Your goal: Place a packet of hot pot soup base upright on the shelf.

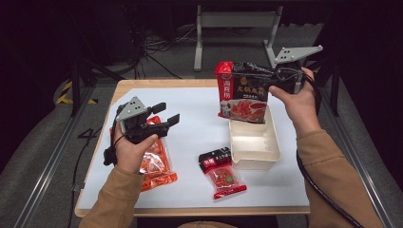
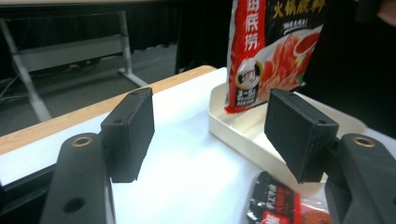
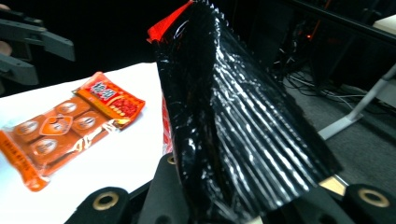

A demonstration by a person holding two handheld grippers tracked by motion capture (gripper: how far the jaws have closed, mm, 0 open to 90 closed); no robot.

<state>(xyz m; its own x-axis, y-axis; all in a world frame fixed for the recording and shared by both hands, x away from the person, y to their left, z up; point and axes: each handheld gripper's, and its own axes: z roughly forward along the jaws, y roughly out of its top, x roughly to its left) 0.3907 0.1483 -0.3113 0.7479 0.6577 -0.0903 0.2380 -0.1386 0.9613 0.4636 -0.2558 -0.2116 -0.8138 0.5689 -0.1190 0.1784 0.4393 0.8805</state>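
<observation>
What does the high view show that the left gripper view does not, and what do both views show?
High view alone: the orange packet under the left hand, the right gripper shut on the big pouch, and the person's sleeves.
Left gripper view alone: the left gripper from close up, its black fingers apart with nothing between them, and the print on the pouch's lower part.
Both: the big pouch hanging over the cream tray, the small red and black packet on the white table.
</observation>
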